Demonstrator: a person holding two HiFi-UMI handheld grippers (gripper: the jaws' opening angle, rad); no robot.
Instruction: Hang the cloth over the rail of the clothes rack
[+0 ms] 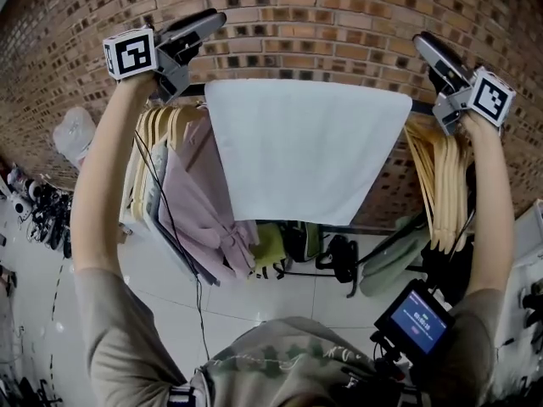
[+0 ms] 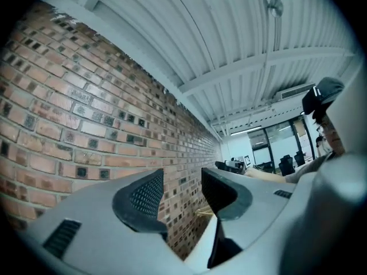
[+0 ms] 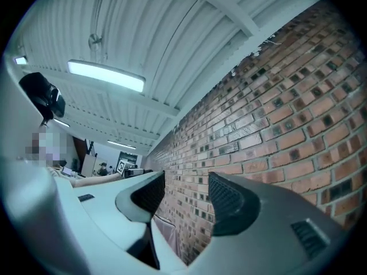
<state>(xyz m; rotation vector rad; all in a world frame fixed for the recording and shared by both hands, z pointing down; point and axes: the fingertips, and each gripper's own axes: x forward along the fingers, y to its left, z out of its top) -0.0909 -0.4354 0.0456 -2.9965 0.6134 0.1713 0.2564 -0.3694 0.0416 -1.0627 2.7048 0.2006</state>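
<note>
Cloth (image 1: pixel 305 147) is seen draped over the rail (image 1: pixel 422 107), between hangers (image 1: pixel 437 176) left and right. Left gripper (image 2: pixel 182 191) and right gripper (image 3: pixel 186 193) are spread, nothing pinched, raised near the brick wall (image 1: pixel 339 15). Slide-off is judged possible if the far-side overhang is short. Tiled floor (image 1: pixel 280 299) below.

**Three cameras, one brick wall**

The head view looks forward and steeply down from the person's head onto the nearby clothes rack (image 1: pixel 422 107), with the brick wall (image 1: pixel 297 24) just behind it. The left gripper (image 1: pixel 204 25) (image 2: pixel 182 191) view tilts upward, with the wall (image 2: pixel 69 113) at its left. The right gripper (image 1: pixel 428 47) (image 3: pixel 186 193) view mirrors it, wall (image 3: pixel 287 119) at its right. Both gripper views share the ceiling (image 2: pixel 229 39) (image 3: pixel 143 27).
</note>
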